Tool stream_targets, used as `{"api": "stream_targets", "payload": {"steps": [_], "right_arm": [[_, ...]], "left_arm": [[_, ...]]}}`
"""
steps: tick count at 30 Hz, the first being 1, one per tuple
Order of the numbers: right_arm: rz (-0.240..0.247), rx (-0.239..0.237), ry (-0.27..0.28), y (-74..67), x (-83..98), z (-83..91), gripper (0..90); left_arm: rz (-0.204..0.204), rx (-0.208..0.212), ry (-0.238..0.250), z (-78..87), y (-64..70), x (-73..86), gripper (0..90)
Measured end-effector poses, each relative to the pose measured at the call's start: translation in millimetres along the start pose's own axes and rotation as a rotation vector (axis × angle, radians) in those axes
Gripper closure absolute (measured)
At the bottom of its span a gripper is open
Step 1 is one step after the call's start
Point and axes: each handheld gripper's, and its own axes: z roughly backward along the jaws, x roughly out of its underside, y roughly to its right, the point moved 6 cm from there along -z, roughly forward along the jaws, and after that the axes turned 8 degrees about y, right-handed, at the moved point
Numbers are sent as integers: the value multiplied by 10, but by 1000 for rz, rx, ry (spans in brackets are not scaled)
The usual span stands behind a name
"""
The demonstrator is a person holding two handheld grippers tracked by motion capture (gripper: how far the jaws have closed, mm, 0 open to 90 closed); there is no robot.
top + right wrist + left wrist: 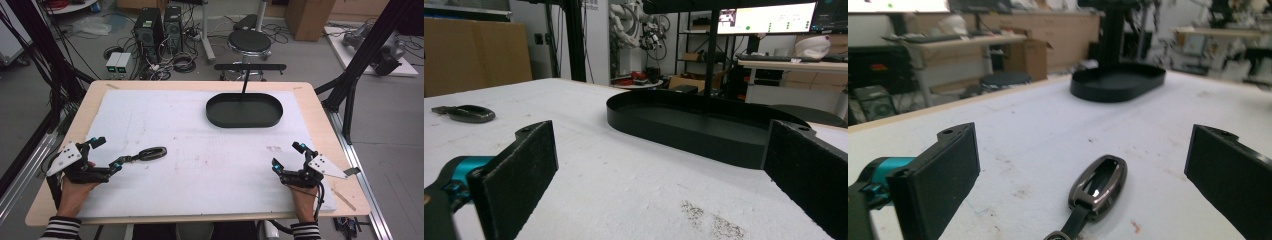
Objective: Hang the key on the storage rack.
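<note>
White padding covers the table, and on it we see a dark metallic car key fob lying flat just ahead of the left gripper, whose jaws stand wide apart with the fob between them but untouched. Our right gripper rests near the table's right edge, jaws spread and empty, well apart from the black oval tray at the far side

Probably a lab: computer towers, loose cables
</note>
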Motion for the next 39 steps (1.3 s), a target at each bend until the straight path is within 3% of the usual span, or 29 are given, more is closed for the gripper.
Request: {"api": "stream_targets", "payload": {"steps": [6,8,13,16,20,23,24,25,27,30,39], "right_arm": [[7,1,0,1,1,0,5],[4,2,1,-1,0,1,5],[4,1,1,-1,0,1,5],[3,1,0,-2,0,1,5],[3,0,2,-2,0,1,5],[3,-1,2,-2,0,0,5],[5,2,1,0,1,1,5],[3,-1,2,-2,0,0,5],[2,-1,2,-2,-1,0,5],[3,-1,2,-1,0,1,5],[-2,0,0,-3,0,2,4]], "left_arm": [[-64,53,-119,-107,-70,-177,17],[-62,93,-163,-154,-82,-221,17],[-119,170,-299,-271,-117,-284,17],[-164,193,-367,-348,-127,-311,17],[-190,219,-422,-427,-133,-323,17],[-227,257,-500,-493,-155,-308,17],[-227,257,-500,-493,-155,-308,17],[-247,265,-540,-530,-174,-297,17],[-252,275,-554,-548,-178,-291,17],[-254,296,-635,-620,-172,-238,17],[-315,351,-760,-748,-135,-68,30]]}}
